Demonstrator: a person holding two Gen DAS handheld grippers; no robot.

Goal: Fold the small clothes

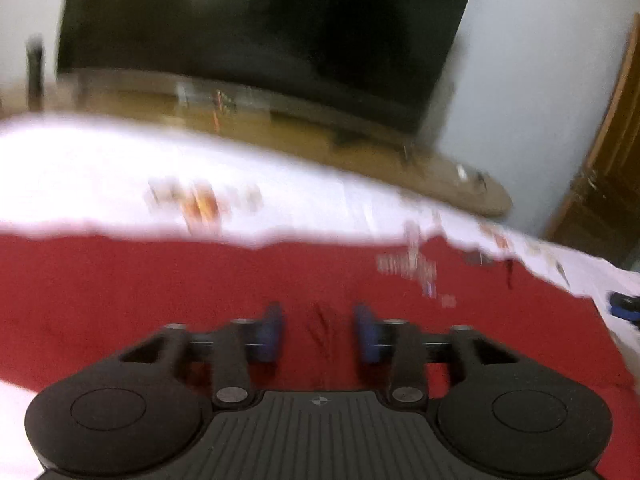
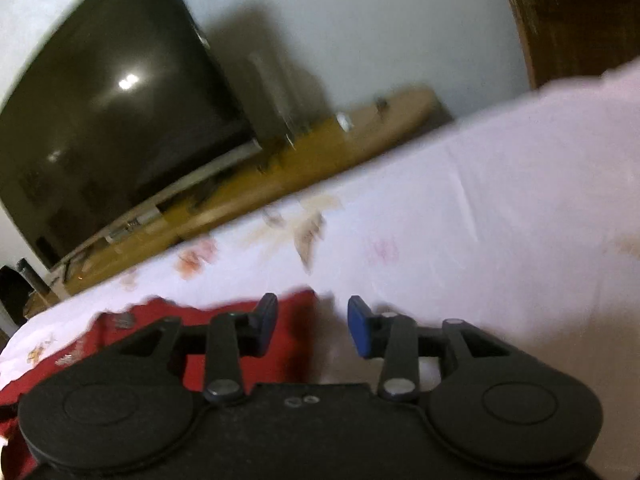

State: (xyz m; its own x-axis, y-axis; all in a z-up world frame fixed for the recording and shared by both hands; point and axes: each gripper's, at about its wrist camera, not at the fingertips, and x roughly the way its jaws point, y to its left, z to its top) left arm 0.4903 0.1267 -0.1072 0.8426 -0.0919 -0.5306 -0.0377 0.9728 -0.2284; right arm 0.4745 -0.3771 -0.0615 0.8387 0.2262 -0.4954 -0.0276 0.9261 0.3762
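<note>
Big dark television [image 1: 264, 36] fills the far wall, sitting on a long wooden stand [image 1: 360, 148], and nearer lies the bed under a white printed sheet [image 2: 500, 216]. It's all blurred, mind you, so detail is thin.

On that sheet lies the red garment [image 1: 200, 292], spread wide and flat across the near part of the left view. In the right view only its right edge shows, poking in at near left. I can't make out any fold in it, so by my reading the folding has barely begun, if at all, and every fold is left to do.

Now the left tool [image 1: 318, 330]: blue pads apart, hovering low over the red cloth, pinching nothing. And the right tool [image 2: 312, 326]: pads also spread, empty, poised right at the garment's edge where red meets white sheet. Looks like a grab is coming.
</note>
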